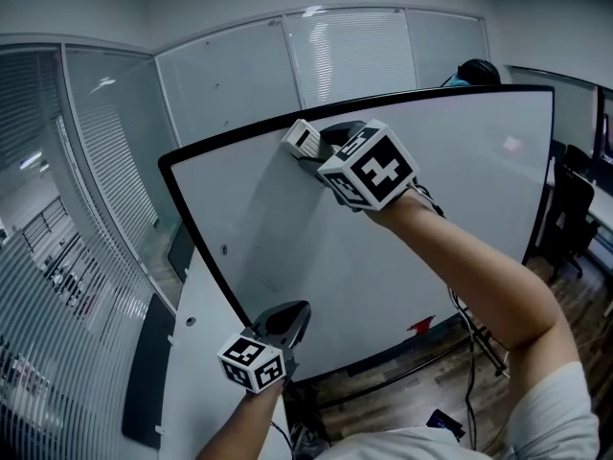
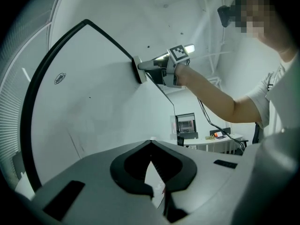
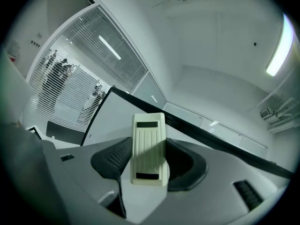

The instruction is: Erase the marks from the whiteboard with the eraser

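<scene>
A large whiteboard (image 1: 383, 247) in a black frame stands tilted before me. My right gripper (image 1: 314, 148) is shut on a cream ribbed eraser (image 1: 301, 139) and holds it flat against the board near its top edge. The right gripper view has the eraser (image 3: 149, 146) gripped between the black pads, with the board's frame (image 3: 140, 102) just behind. My left gripper (image 1: 290, 316) hangs low by the board's lower left edge, shut and holding nothing. The left gripper view catches the eraser (image 2: 138, 70) on the board and a small oval scribble (image 2: 60, 78) at the left.
Glass partitions with blinds (image 1: 105, 161) run along the left and back. A white table (image 1: 206, 362) lies under my left gripper. The board's stand and cables (image 1: 474, 338) are on the wood floor, with a black chair (image 1: 575, 209) at right. A desk with a monitor (image 2: 186, 124) stands beyond.
</scene>
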`<state>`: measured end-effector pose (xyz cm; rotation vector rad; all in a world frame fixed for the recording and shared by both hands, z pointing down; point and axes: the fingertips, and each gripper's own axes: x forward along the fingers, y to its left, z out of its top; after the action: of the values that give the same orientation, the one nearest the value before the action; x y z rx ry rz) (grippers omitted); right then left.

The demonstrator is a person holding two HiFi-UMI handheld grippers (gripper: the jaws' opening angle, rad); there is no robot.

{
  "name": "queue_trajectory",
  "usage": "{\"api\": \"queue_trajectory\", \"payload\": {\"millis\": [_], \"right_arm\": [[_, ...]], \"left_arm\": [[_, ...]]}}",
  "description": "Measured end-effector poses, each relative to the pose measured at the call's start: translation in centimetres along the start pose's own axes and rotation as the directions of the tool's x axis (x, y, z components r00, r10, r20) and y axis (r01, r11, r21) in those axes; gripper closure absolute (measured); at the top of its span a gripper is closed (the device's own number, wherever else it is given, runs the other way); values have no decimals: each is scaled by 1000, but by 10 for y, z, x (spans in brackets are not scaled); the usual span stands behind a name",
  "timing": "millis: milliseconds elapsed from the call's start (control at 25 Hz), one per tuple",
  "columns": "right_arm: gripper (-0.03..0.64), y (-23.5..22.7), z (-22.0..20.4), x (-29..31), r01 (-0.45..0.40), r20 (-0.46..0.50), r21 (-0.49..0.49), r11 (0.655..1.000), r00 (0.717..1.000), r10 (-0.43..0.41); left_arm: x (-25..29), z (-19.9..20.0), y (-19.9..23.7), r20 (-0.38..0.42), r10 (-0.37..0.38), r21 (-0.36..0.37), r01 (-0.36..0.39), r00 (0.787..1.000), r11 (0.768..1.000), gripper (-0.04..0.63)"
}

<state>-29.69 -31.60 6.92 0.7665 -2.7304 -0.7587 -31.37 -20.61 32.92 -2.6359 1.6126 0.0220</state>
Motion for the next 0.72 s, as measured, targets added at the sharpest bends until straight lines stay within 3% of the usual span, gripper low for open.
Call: {"api": "queue_trajectory", "payload": {"millis": [240, 720], "right_arm": [[383, -36, -21, -11, 78, -20, 38, 996, 997, -78], [383, -173, -112, -89, 205, -30, 108, 973, 979, -203]], "left_arm": [[0, -4, 13, 11, -15, -3, 15, 1000, 1000, 588], [99, -3, -32, 3, -43, 4, 43, 999, 999, 588]]}}
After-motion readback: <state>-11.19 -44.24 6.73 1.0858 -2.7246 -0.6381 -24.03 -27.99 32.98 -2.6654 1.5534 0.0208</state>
